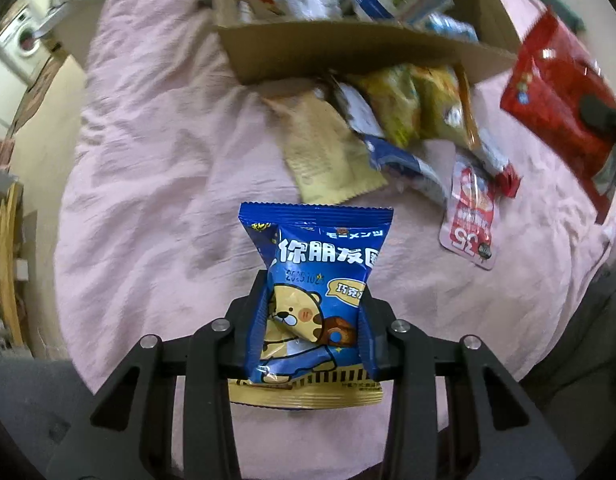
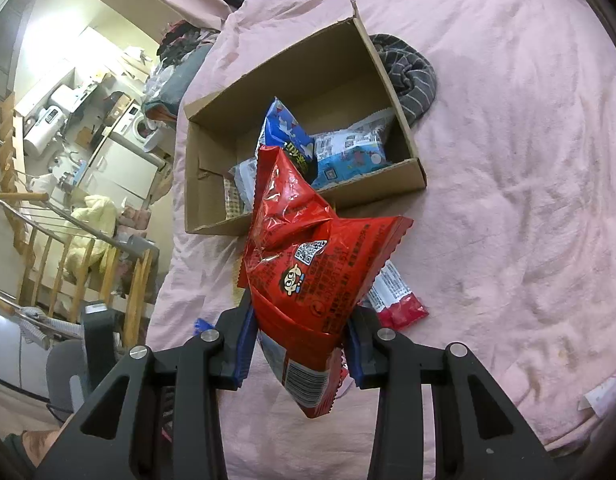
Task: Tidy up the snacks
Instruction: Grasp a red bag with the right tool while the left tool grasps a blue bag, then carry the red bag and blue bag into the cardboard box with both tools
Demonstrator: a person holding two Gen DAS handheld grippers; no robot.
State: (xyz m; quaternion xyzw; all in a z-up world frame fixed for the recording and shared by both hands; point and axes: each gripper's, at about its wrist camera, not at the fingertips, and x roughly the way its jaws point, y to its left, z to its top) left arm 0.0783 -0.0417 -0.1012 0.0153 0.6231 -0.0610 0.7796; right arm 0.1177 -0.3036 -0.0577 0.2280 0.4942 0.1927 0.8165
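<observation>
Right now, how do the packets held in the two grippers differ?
The blue packet in the left gripper shows a cartoon bear; the red packet in the right gripper shows a QR code and barcode. The blue packet sits upright, the red packet tilts, crumpled. Both are clamped above the pink sheet.

Pink bedsheet (image 2: 507,200); striped grey garment (image 2: 411,72), perhaps a sweater.

You hold a blue snack packet (image 1: 313,292) printed with a tan cartoon bear and white lettering, its lower band gold with black stripes. Your other packet (image 2: 304,276) is glossy red (a small cartoon face and a white QR patch on it). The bedsheet (image 2: 507,184) is pale pink, the cardboard box (image 2: 403,148) plain brown, and the cloth (image 2: 411,72) beside it grey with thin pale stripes.
</observation>
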